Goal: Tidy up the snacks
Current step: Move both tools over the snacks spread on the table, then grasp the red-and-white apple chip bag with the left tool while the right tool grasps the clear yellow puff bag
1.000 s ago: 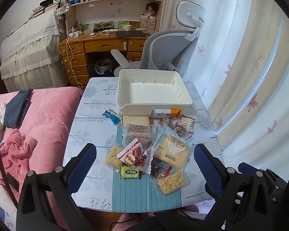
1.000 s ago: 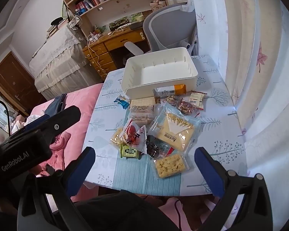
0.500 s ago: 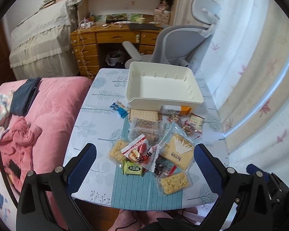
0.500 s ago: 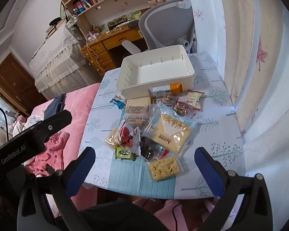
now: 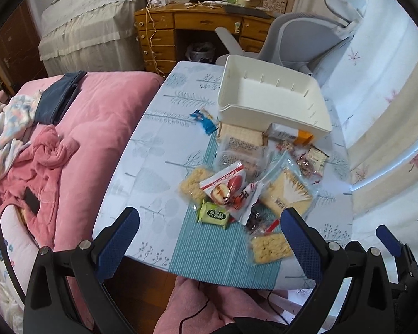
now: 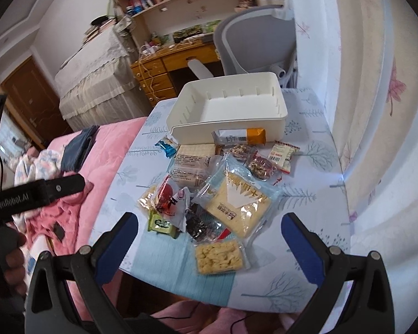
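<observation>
An empty white bin [image 5: 273,94] [image 6: 231,108] stands at the far end of a small table. In front of it lies a pile of snack packets: a large yellow cracker bag [image 5: 287,192] [image 6: 237,203], a red and white packet [image 5: 228,186] [image 6: 171,200], a green packet [image 5: 213,215] [image 6: 160,224], a clear cracker pack [image 5: 270,247] [image 6: 218,256], a blue candy [image 5: 204,119] [image 6: 167,146], an orange-ended bar [image 5: 292,136] [image 6: 242,136]. My left gripper [image 5: 209,246] and right gripper [image 6: 210,246] are both open and empty, held above the table's near edge.
The table [image 5: 158,150] has a tree-print cloth and a teal striped runner [image 5: 220,253]. A pink bed [image 5: 78,128] borders its left side. A grey office chair [image 5: 298,39] and a wooden desk [image 5: 197,25] stand beyond it. Curtains [image 6: 376,111] hang on the right.
Both grippers have shifted; the left view has swung left and tilted down, showing more of the bed. The right has come closer to the pile. The snacks have not moved.
</observation>
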A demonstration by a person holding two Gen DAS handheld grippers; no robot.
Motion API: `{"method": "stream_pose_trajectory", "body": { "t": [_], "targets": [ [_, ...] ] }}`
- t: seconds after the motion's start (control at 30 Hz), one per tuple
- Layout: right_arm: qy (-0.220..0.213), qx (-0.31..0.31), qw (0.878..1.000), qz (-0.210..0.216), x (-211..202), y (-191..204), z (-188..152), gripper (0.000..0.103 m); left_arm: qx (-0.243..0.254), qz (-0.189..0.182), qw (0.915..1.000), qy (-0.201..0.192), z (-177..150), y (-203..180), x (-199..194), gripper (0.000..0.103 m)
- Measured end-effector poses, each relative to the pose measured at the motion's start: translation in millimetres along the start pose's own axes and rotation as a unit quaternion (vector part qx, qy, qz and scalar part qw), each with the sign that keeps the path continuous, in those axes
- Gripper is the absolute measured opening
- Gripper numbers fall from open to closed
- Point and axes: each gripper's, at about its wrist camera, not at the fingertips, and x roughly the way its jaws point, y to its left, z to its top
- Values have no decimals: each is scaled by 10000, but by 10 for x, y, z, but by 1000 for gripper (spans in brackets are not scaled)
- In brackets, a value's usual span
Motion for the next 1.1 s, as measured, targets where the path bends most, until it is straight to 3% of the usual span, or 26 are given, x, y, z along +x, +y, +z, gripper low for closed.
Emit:
{"method": "stream_pose_trajectory", "body": {
  "t": [0.3,0.5,0.73,0.8,1.1],
  "targets": [
    [-99,-994,9950,-8,151,38,-231,103,-291,-379,9985,271,-82,32,144,101],
    [165,-1646,9862,17,342,151,-430,103,-527,-594,9958,454,-72,38,325,101],
    [882,-1752,9804,189,687,191,-555,103,-997,-798,9865,1024,2,112,733,101],
    [1117,-1633,9800,218,798,162,-566,103,-1119,-844,9826,1216,35,132,874,96],
    [2287,-1060,9675,184,1382,30,-582,103,-1427,-900,9592,2270,180,151,1580,92]
  ]
}}
